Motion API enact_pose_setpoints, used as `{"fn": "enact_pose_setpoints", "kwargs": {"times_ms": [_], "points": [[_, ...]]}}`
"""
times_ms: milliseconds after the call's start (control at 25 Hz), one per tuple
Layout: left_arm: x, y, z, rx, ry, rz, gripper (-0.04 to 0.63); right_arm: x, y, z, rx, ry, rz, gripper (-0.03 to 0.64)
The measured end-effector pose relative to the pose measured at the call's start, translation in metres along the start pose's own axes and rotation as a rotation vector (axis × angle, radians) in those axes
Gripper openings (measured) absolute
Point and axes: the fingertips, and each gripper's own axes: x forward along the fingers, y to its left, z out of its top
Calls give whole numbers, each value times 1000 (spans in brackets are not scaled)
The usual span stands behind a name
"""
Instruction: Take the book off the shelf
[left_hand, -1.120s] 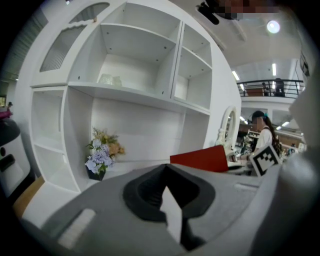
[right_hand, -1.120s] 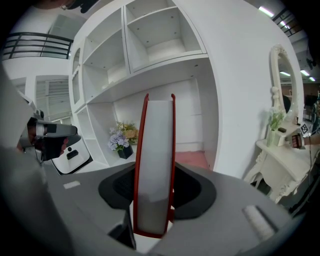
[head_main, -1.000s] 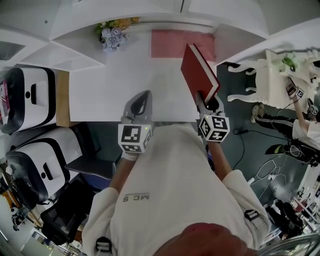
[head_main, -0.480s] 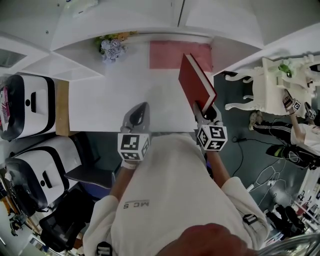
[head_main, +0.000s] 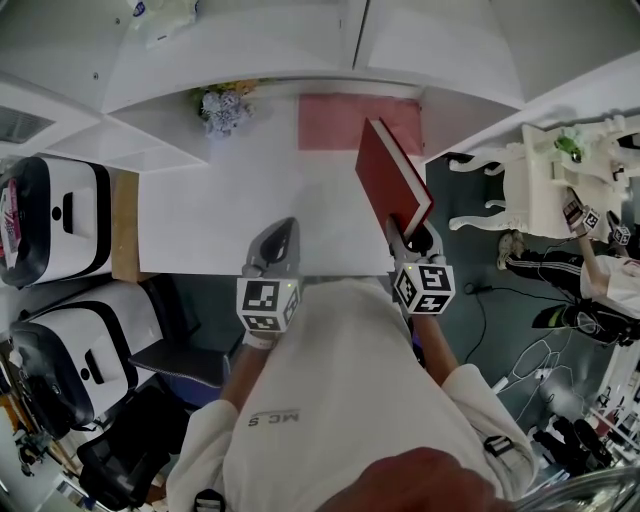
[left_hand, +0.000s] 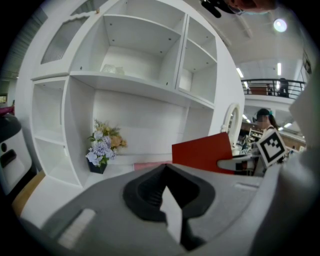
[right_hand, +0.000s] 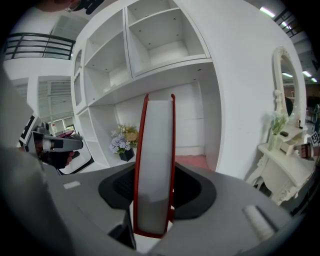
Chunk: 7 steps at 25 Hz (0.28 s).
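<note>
The right tongs (head_main: 408, 225) clamp the near edge of the red book (head_main: 390, 175). It is held tilted over the near right corner of the desk (head_main: 210, 210), apart from the right wall of the shelf (head_main: 450, 100). The left tongs (head_main: 283, 230) are closed and empty at the near edge. Bare desk stretches ahead to the flowers (head_main: 222, 103) in the back left corner.

Book (right_hand: 155, 130) with smooth matt red cover and white paper page edges, shelf (left_hand: 125, 82) in smooth white painted finish with faint sheen, left gripper (left_hand: 167, 170) and right gripper (right_hand: 152, 200) of matt grey plastic
</note>
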Motion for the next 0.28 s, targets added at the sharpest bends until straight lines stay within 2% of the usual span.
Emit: {"fn": "enact_pose_setpoints", "kwargs": {"times_ms": [280], "points": [[-1,-5,1,-3,6,-10,0,-6,3,4,0,0,6,173]]}}
